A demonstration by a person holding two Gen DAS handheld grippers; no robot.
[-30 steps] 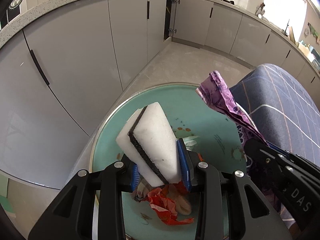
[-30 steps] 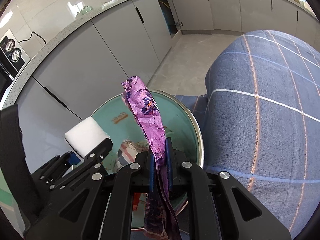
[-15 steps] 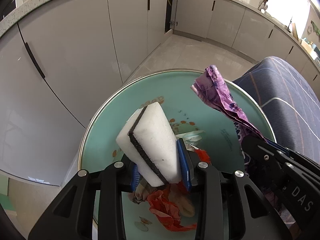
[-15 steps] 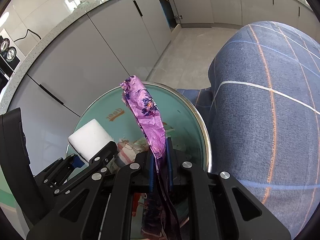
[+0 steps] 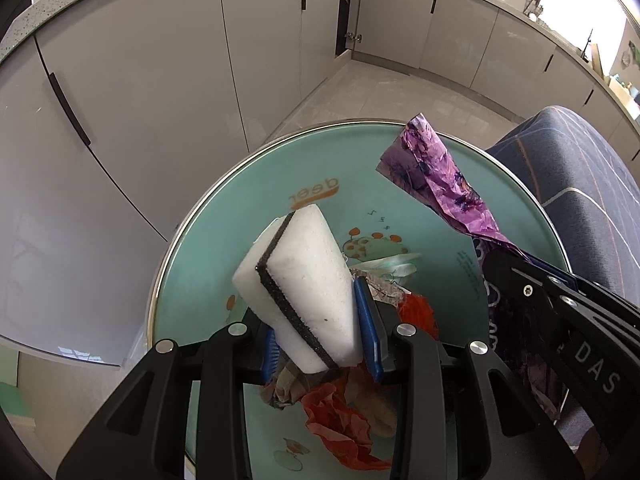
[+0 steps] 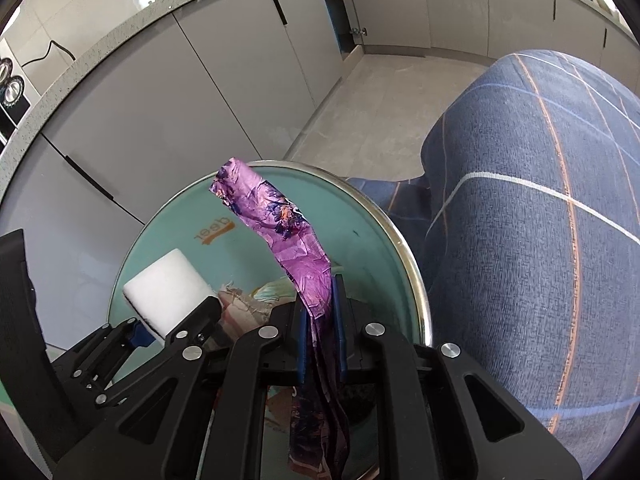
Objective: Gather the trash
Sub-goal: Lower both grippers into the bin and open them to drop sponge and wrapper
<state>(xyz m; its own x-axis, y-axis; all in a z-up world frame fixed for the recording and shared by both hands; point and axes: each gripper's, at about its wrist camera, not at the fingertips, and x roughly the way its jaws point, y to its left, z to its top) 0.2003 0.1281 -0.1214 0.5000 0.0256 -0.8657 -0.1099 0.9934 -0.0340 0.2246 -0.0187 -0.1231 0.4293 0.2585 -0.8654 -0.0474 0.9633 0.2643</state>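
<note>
1. My left gripper [image 5: 320, 332] clamps a white sponge [image 5: 304, 288] above the teal bin [image 5: 192, 256]; my right gripper [image 6: 320, 332] pinches a purple wrapper [image 6: 288, 236] over the same bin.
2. The limp wrapper might cling to a pad on release or drift past the rim.
3. Only the left view shows the red scraps [image 5: 340, 420] in the bin; the right shows the checked cloth [image 6: 540, 240] beside it.

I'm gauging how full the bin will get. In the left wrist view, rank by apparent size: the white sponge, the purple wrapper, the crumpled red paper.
1. white sponge, though nearest the camera, so inflated
2. purple wrapper
3. crumpled red paper, partly hidden
</note>
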